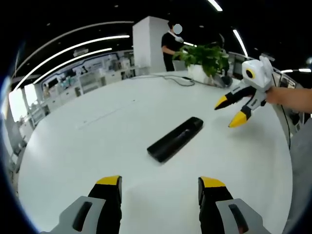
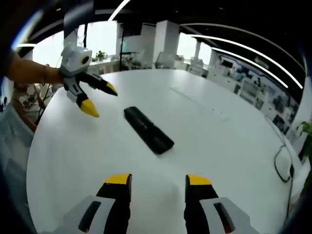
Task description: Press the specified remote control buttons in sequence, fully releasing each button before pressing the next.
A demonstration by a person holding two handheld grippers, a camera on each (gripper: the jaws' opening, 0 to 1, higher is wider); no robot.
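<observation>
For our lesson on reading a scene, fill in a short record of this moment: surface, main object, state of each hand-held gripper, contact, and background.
surface: round white table
main object: black remote control, lying flat near the table's middle
left hand-held gripper: open, jaws apart, short of the remote
right hand-held gripper: open, above the table, beside the remote
contact: neither gripper touches the remote
background: potted plant and cable at the far edge; a person stands behind the table

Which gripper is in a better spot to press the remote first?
It is a close call. Both the left gripper and the right gripper hang open above the white table, apart from the black remote control. Neither looks clearly closer to it, so either could probably go first.
</observation>
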